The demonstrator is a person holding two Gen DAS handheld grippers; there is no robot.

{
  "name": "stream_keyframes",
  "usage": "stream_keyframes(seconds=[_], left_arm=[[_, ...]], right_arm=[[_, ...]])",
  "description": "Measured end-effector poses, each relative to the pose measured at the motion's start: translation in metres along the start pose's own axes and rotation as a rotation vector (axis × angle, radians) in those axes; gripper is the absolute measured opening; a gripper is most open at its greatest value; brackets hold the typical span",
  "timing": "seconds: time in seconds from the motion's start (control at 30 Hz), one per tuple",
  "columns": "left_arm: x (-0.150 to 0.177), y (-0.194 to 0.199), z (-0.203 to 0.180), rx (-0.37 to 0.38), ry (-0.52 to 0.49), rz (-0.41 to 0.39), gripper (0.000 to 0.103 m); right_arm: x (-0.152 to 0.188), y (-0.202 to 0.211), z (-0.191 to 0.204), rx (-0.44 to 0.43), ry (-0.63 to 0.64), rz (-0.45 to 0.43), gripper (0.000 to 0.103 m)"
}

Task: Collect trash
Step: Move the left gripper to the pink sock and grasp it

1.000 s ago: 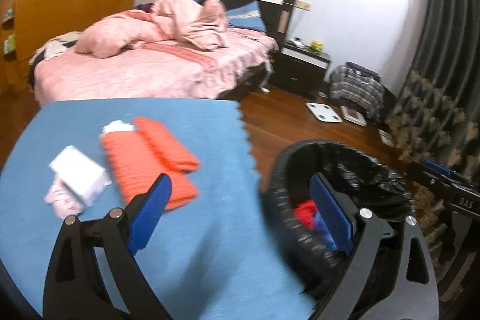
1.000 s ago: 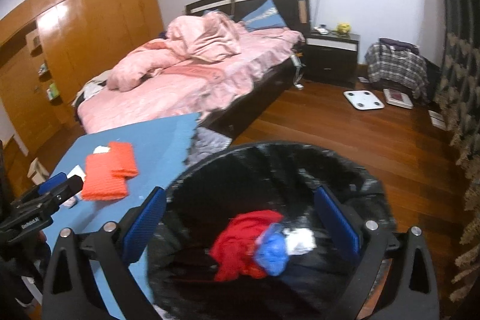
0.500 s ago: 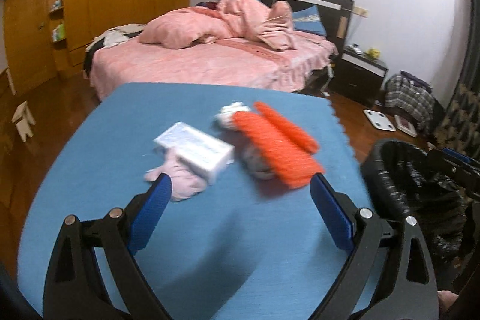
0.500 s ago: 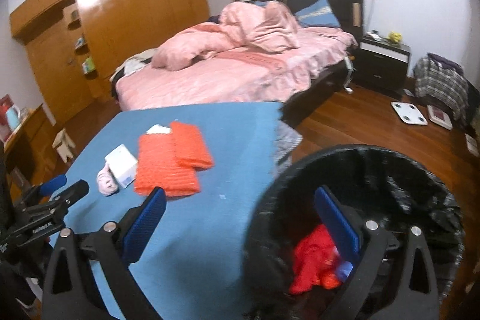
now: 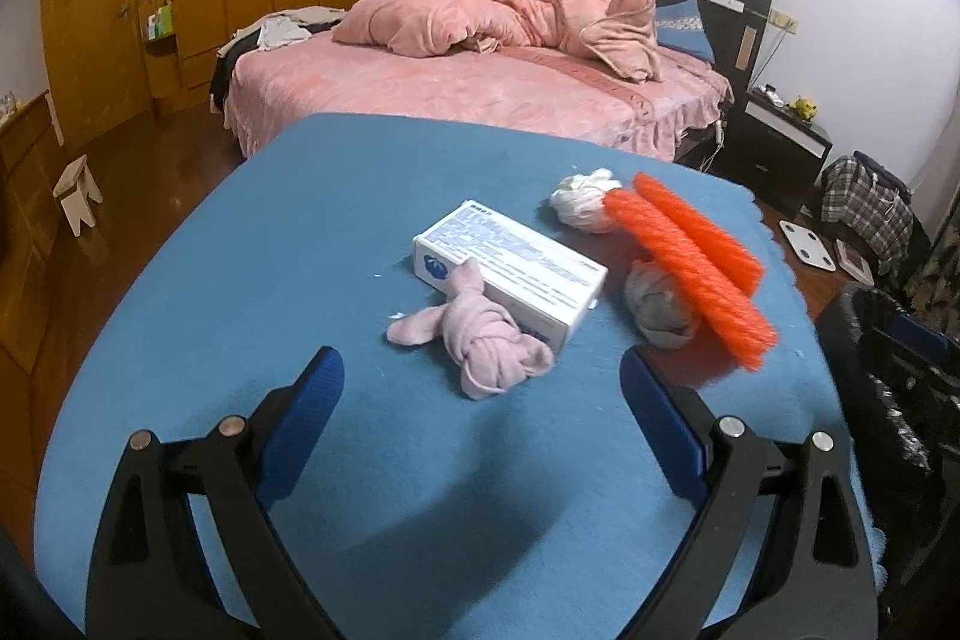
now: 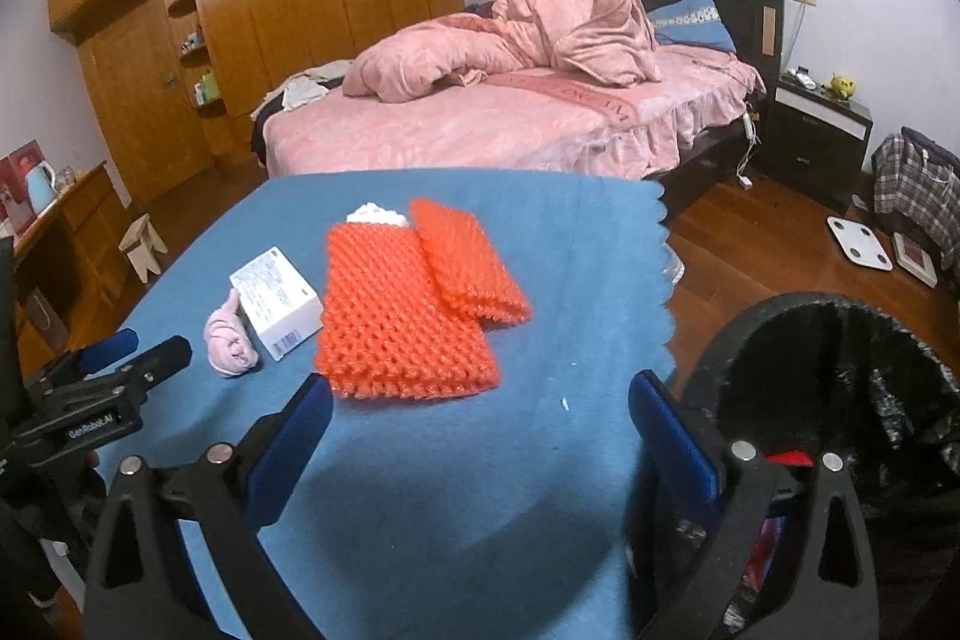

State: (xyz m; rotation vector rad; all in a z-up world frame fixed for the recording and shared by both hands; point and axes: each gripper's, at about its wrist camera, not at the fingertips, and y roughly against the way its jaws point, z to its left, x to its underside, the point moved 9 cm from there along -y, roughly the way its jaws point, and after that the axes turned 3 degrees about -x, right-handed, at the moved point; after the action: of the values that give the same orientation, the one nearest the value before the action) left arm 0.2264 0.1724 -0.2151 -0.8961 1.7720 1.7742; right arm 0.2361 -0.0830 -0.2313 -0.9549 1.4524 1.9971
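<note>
Right hand-held gripper [image 6: 480, 412] gapes empty above the blue surface [image 6: 570, 232]; orange netting [image 6: 396, 316] ahead, lined bin [image 6: 840, 370] right.

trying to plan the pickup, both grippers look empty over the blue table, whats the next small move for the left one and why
Probably ease the left gripper forward and down onto the pink knotted cloth. Its jaws stand open and empty, and that cloth lies nearest, roughly between the fingers, leaning against the white box.

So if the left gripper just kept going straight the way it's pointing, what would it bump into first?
Probably the knotted pale pink cloth bundle, which lies between the open blue-padded fingers of the left gripper. The white cardboard box sits touching it just behind. Depth is hard to judge through the fisheye.
</note>
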Motion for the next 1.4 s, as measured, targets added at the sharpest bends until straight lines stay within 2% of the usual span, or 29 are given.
stream_keyframes(seconds=[0.37,0.5,0.67,0.77,0.83,0.93,1.2,1.4], left_arm=[[0.002,-0.052,-0.004,0.01,-0.004,0.072,0.089],[0.007,-0.065,-0.005,0.029,0.003,0.11,0.076],[0.008,-0.066,-0.001,0.051,0.029,0.119,0.067],[0.009,-0.067,0.001,0.055,0.033,0.121,0.058],[0.01,-0.067,0.001,0.062,0.026,0.124,0.043],[0.01,-0.066,0.0,0.064,0.023,0.125,0.036],[0.005,-0.051,0.012,0.039,0.0,0.077,0.033],[0.002,-0.041,0.047,-0.008,0.035,0.056,0.033]], right_arm=[[0.004,-0.033,-0.002,0.011,-0.007,0.04,0.097],[0.005,-0.041,-0.002,0.012,0.001,0.053,0.097],[0.005,-0.044,-0.004,0.013,0.002,0.056,0.097],[0.005,-0.045,-0.003,0.01,0.004,0.056,0.097],[0.005,-0.046,-0.001,0.007,0.009,0.054,0.097],[0.001,-0.044,0.003,0.003,0.018,0.044,0.097],[-0.016,-0.046,0.025,-0.034,0.047,0.017,0.097],[-0.028,-0.057,0.058,-0.09,0.095,0.012,0.094]])
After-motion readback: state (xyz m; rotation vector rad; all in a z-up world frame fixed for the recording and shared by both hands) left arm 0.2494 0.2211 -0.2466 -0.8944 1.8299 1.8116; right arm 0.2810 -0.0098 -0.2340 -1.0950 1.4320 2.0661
